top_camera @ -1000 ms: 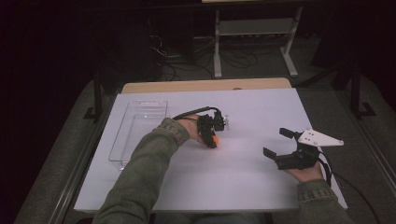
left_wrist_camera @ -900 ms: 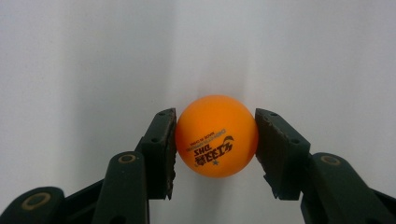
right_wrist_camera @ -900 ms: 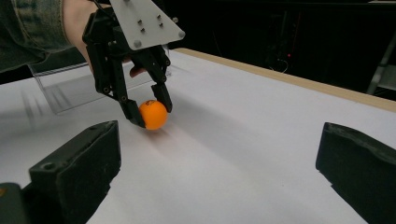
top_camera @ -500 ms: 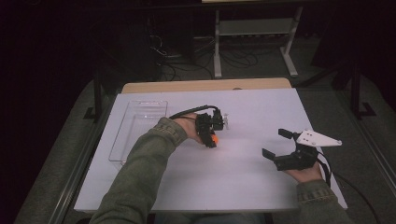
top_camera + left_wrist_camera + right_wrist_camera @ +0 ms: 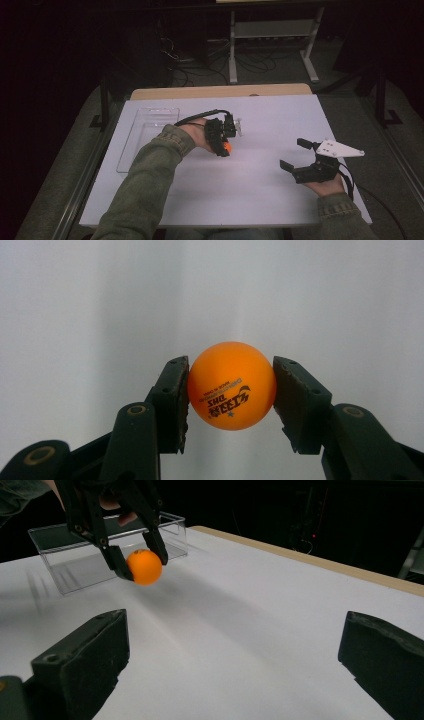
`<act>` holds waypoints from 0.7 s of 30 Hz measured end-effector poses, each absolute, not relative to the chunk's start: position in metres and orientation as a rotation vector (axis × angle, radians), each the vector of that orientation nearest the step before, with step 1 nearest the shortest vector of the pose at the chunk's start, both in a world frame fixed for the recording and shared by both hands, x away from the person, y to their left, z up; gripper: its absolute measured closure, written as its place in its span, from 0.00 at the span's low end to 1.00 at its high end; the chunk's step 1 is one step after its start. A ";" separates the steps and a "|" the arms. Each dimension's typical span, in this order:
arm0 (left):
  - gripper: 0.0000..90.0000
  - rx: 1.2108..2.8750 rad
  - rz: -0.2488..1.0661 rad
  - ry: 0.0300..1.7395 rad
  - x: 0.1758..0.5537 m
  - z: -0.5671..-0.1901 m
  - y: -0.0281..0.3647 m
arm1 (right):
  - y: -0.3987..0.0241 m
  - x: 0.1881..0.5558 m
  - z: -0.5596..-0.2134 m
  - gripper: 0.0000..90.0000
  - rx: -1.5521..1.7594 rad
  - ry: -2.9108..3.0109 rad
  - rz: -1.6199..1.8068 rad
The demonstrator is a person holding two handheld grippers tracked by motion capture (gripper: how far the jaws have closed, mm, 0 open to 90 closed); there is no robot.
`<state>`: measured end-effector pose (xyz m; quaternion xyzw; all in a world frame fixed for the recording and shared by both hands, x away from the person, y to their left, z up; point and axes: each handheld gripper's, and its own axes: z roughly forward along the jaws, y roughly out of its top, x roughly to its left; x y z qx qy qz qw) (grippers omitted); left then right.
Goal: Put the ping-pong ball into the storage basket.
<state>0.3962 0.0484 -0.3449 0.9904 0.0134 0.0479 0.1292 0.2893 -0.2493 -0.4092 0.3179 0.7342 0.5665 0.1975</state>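
An orange ball (image 5: 231, 386) is held clamped in the left tool (image 5: 223, 141) above the bench (image 5: 260, 190), the right tool (image 5: 295, 155) being wide open and empty; release into the clear tray (image 5: 145, 131) is judged to be called for next.

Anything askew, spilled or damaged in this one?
Nothing stands out. The left gripper holds the orange ball squarely between its jaws above the table; the clear tray sits flat, and the right gripper is open.

One orange ball (image 5: 231, 386), one clear tray (image 5: 148, 131)
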 end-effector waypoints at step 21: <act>0.56 2.838 0.188 0.091 0.385 -0.310 0.074 | -0.249 0.289 -0.409 0.00 0.896 2.047 1.591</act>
